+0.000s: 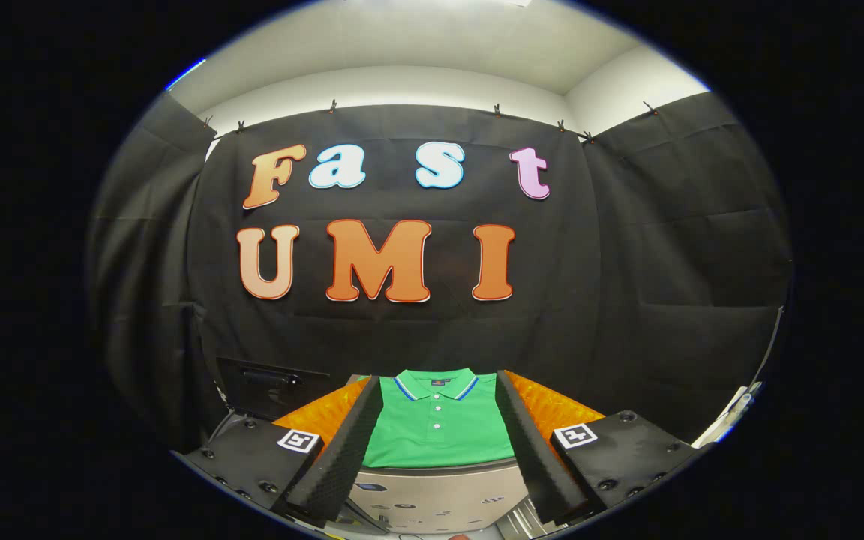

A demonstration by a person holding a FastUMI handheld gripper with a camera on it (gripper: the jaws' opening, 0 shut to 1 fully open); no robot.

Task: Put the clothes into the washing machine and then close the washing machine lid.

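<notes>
A black cloth wall (pixel 627 262) backs the booth. Ahead, a folded green polo shirt (pixel 438 431) lies flat on an orange surface (pixel 552 409) — seen between the fingers and beyond their tips. The claw (pixel 438 450) stands wide open, gripping nothing, its fingers (pixel 346 442) flanking the shirt's sides.

Bright, even light falls from overhead, washing the pale ceiling (pixel 432 37) almost white while the dark booth cloth (pixel 627 247) swallows most of it. Focus is sharp ahead of the gripper (pixel 437 442); fisheye bending curves the edges, and the fingers' lower ends sit in shadow.
</notes>
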